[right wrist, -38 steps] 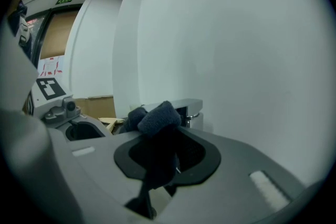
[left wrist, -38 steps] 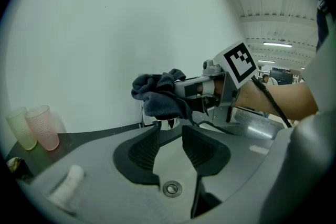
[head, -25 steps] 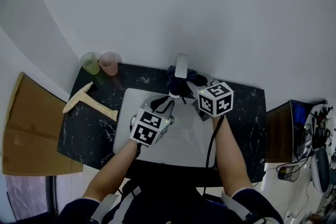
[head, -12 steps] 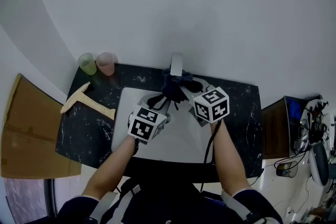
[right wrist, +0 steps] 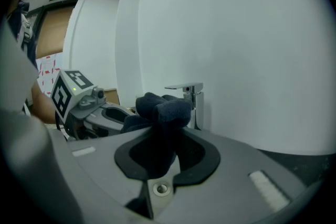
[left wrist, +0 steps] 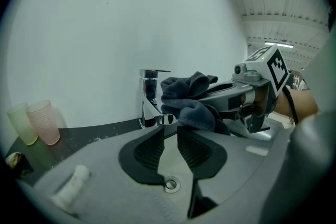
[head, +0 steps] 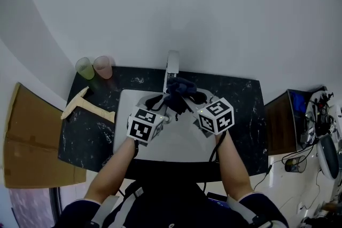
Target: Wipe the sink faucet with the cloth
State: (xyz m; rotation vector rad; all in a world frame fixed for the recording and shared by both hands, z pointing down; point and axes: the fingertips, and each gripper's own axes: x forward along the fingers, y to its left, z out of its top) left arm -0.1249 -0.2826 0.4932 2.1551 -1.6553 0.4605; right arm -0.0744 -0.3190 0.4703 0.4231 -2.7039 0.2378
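A chrome faucet [head: 172, 64] stands at the back of the white sink [head: 124, 115], with its spout reaching toward me. A dark blue cloth [head: 179, 94] is bunched against the spout. My right gripper [head: 189, 101] is shut on this cloth; in the right gripper view the cloth [right wrist: 161, 107] fills the space between the jaws, with the faucet [right wrist: 192, 102] just behind it. My left gripper [head: 162, 107] hangs over the basin left of the spout. Its jaws stand a narrow gap apart with nothing between them [left wrist: 170, 131], pointing at the faucet [left wrist: 149, 99] and the cloth [left wrist: 191, 105].
A green cup [head: 84, 68] and a pink cup [head: 102, 67] stand at the back left of the black counter [head: 243, 109]. A wooden T-shaped tool [head: 85, 107] lies left of the sink. Cardboard [head: 32, 136] is at the far left, a cabinet with cables [head: 299, 120] at the right.
My right gripper has drawn back toward me with the cloth, along the faucet spout. The left gripper has kept its place over the basin. The head view has shifted slightly.
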